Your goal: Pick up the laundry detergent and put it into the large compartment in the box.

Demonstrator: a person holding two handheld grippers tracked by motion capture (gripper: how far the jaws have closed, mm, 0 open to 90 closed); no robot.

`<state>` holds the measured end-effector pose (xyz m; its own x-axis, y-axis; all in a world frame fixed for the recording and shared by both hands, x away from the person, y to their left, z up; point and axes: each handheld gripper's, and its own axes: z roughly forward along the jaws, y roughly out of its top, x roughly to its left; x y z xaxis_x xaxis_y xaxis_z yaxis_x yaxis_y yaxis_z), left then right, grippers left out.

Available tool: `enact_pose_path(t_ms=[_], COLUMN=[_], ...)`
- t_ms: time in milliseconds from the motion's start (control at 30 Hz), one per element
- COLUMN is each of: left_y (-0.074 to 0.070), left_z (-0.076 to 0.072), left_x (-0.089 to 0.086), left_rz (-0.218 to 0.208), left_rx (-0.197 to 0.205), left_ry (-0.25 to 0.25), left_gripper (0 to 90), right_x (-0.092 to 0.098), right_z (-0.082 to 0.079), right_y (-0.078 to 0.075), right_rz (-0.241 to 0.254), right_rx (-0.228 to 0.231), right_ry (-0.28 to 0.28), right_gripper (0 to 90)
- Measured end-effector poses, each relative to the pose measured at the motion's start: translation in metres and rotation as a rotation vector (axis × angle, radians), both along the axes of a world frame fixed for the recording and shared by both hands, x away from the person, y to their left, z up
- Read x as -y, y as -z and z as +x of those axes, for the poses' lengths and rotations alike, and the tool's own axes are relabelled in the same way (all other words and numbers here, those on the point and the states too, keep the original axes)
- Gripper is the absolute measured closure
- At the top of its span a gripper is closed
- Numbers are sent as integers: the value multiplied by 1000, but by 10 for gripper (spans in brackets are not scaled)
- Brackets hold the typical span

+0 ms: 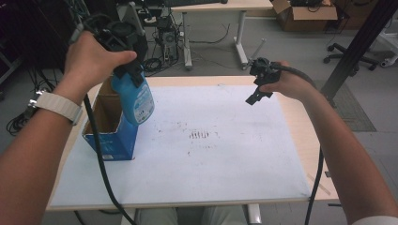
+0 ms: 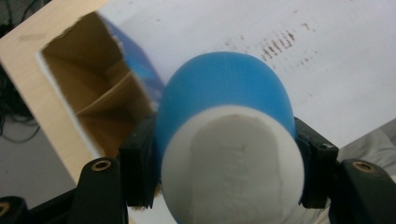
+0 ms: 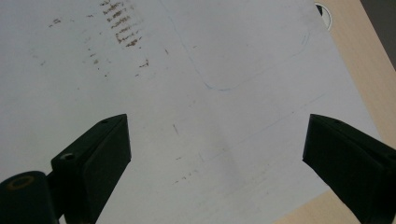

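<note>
Bottle work fills the high view: the left claw (image 1: 133, 75) is clenched on a blue bottle (image 1: 136, 101) near its top, so that the body hangs down freely under the jaws with its label facing the person, just above and beside the open blue carton (image 1: 109, 136) that stands below the claw at the counter's (image 1: 291, 117) near-left edge. Holding it by the upper end probably keeps the base clear of the carton walls, whichever way it is meant to travel. The right claw (image 1: 257, 96) hangs released and empty well apart on the far right, tilted toward the white sheet (image 1: 211, 164), seemingly kept out of the way. In the left gripper view, the two black jaws press on either side of the bottle (image 2: 224, 88), whose white cap end (image 2: 231, 163) points back at the camera; beyond and to one side of the claw gapes the carton's brown interior (image 2: 93, 98), with no other thing visible in the part seen. In the right gripper view, the jaws stand wide apart with nothing between them, and ahead lies the scuffed white sheet (image 3: 210, 93), with the counter's wooden edge (image 3: 364, 56) off to one side.
</note>
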<state>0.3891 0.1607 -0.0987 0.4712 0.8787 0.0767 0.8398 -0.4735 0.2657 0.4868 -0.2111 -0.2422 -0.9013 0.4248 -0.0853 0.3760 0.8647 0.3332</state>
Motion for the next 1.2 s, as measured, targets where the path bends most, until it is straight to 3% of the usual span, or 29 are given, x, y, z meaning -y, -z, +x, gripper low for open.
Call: enact_pose_path(t_ms=[133, 167, 433, 800, 1200], left_y=[-18, -18, -26, -18, -3], left_z=[1, 1, 3, 6, 12], left_x=[-16, -16, -49, -72, -82], left_rz=[6, 6, 2, 3, 3], left_rx=[4, 4, -4, 15, 19], left_ry=[-90, -90, -234, -326, -373], left_gripper=[375, 375, 375, 376, 376], right_x=[1, 1, -1, -3, -4], right_z=[0, 0, -1, 1, 1], right_y=[-1, -1, 0, 2, 3], right_rz=[1, 1, 0, -4, -5], right_rx=[3, 3, 3, 2, -2], right_ry=[0, 0, -5, -7, -5], right_gripper=[79, 79, 79, 79, 79])
